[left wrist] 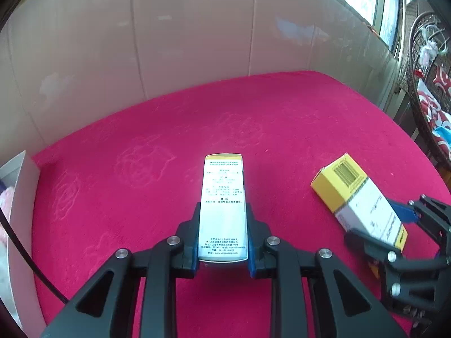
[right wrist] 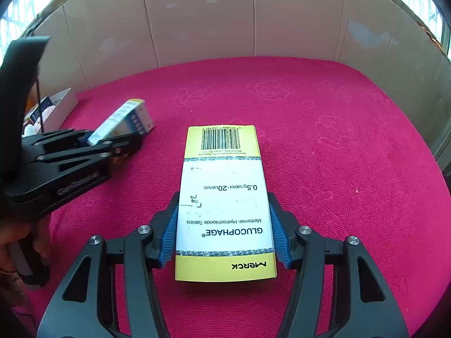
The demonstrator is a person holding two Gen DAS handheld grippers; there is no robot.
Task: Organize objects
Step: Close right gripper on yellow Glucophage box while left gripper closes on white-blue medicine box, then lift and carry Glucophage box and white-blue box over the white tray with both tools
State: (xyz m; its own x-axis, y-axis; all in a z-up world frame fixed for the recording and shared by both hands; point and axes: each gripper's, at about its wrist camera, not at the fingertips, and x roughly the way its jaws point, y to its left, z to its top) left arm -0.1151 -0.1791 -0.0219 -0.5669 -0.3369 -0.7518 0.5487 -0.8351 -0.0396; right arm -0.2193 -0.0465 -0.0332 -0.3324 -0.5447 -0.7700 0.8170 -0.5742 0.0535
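Magenta plush cloth (right wrist: 324, 118), embossed with faint rose outlines, covers the surface where both medicine cartons lie, with pale cream panels (left wrist: 197, 28) rising behind its far edge. Left gripper (left wrist: 224, 242) is clamped on the near end of a narrow white carton with a yellow far end (left wrist: 222, 194), its blue pads pressed against the carton's long sides; the carton lies flat on the cloth, pointing away. Right gripper (right wrist: 225, 231) grips a wider yellow-and-white Glucophage tablet box (right wrist: 224, 197) by its long sides, blue pads touching both, the barcode end far and the Merck end near. In the left wrist view this box sits near the right, angled. From the right wrist view, an open white box (right wrist: 60, 107) stands at the far left edge, beyond the left gripper.
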